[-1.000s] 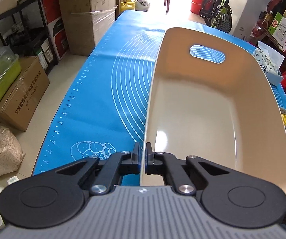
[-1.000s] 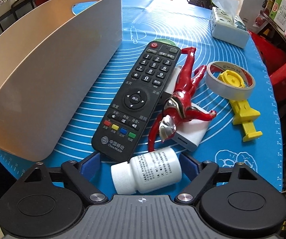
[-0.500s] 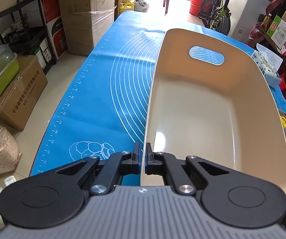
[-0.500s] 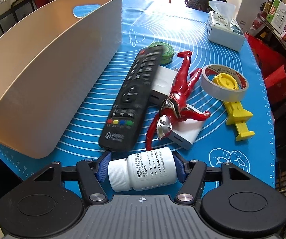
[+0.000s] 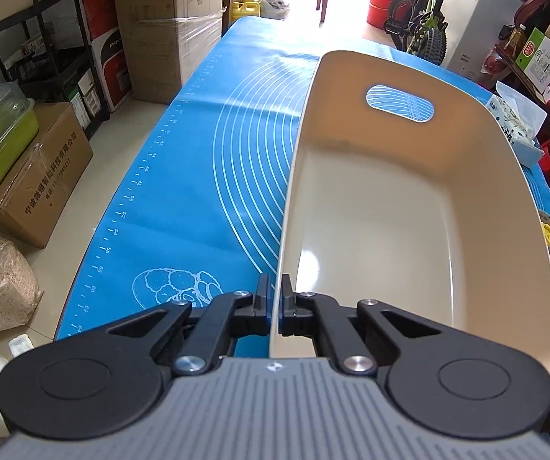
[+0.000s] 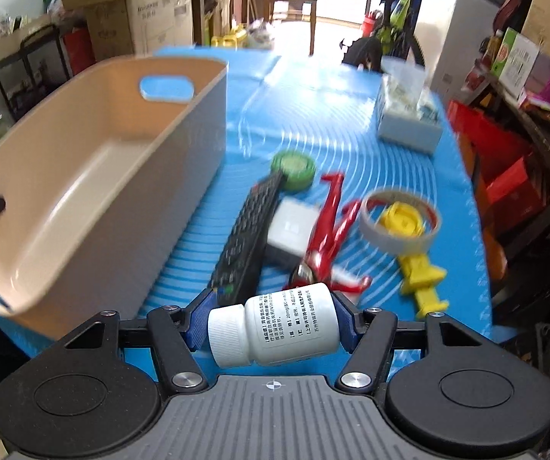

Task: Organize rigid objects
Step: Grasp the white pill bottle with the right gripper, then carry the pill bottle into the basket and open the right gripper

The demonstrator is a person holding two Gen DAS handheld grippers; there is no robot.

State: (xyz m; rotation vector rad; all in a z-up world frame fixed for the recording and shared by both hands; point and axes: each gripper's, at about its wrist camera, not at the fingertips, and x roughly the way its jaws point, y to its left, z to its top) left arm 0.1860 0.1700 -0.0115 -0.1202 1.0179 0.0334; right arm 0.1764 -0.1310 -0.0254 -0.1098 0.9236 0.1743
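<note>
My left gripper (image 5: 277, 306) is shut on the near wall of an empty beige bin (image 5: 409, 153) standing on the blue mat. My right gripper (image 6: 271, 326) is shut on a white pill bottle (image 6: 275, 331), held lying sideways above the mat, cap to the left. In the right wrist view the bin (image 6: 95, 176) is to the left. On the mat lie a black remote (image 6: 248, 245), a red toy figure (image 6: 324, 230) over a white box (image 6: 290, 230), a tape roll (image 6: 399, 226), a yellow toy (image 6: 416, 268) and a green round tin (image 6: 294, 166).
A tissue box (image 6: 409, 119) stands at the mat's far right. The blue mat (image 5: 198, 176) covers the table; its left edge drops to a floor with cardboard boxes (image 5: 33, 176) and a shelf rack. Red crates (image 6: 504, 176) stand right of the table.
My right gripper closed on the pill bottle and lifted it off the mat, so the view now sits higher and looks into the bin. The left gripper stayed clamped on the bin wall.
</note>
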